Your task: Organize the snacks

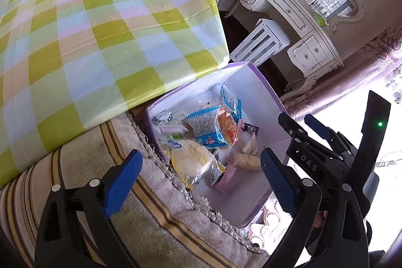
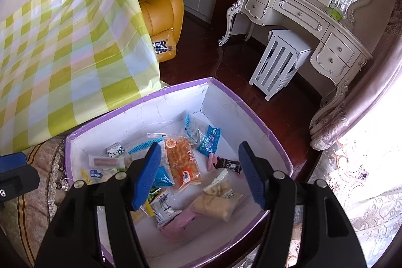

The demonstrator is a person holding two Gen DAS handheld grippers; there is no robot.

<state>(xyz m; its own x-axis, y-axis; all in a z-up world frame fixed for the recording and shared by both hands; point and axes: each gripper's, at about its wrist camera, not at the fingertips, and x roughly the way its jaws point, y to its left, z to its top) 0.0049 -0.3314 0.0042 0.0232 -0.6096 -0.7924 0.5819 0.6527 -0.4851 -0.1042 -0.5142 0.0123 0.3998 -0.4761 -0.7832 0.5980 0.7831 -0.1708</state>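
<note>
Both grippers hang released, with nothing between the pads: left gripper (image 1: 201, 180), right gripper (image 2: 199, 175). The snacks (image 2: 182, 162) lie inside the white box (image 2: 226, 102). The right gripper's near fingers hide some packets; labels are unreadable.

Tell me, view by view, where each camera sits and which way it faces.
Left wrist: on the left gripper, facing down at the snack box and checked tablecloth; its open blue fingers show, the right gripper beside.
Right wrist: on the right gripper, angled down into the box; open fingers show.
Shared: box, orange snack packet, dressing table.
</note>
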